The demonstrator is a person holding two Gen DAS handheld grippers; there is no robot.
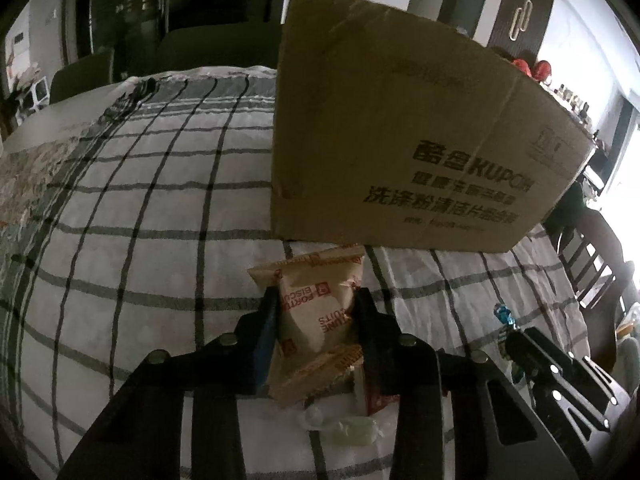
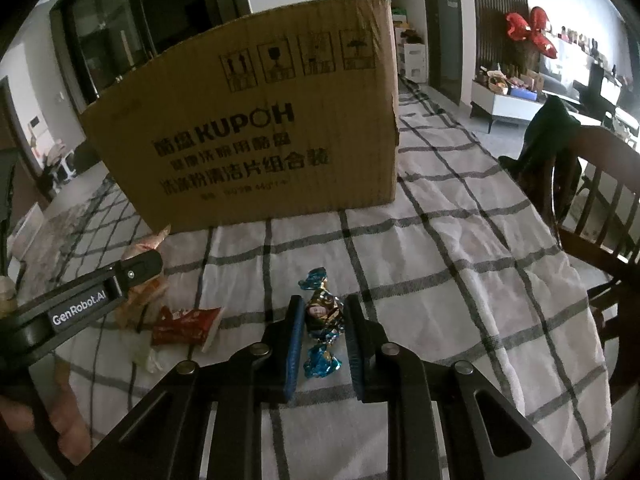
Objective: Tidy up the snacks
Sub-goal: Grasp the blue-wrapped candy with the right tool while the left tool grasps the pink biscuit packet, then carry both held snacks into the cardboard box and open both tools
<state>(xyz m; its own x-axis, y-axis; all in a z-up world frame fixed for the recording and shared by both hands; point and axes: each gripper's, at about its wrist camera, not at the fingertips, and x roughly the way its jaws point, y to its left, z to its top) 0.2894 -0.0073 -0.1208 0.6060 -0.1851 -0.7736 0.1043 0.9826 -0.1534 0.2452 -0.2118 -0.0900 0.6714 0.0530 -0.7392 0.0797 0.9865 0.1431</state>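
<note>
Only the right wrist view shows the red packet (image 2: pixel 186 325).

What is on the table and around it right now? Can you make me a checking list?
Surface: table under a white cloth with dark checks, wrinkled.
Job's things: biscuit packet between the left gripper's fingers; blue-and-brown wrapped candy between the right gripper's fingers; red-and-white snack packet and a pale wrapped sweet lying on the cloth.
Box: big cardboard box standing behind the snacks; its inside is hidden.
Clutter: nothing seen besides the snacks.
Grippers: left gripper shut on the biscuit packet; right gripper shut on the candy.
Cables: nothing seen.
Surroundings: wooden chair with dark clothing over it, red balloons on the wall.
</note>
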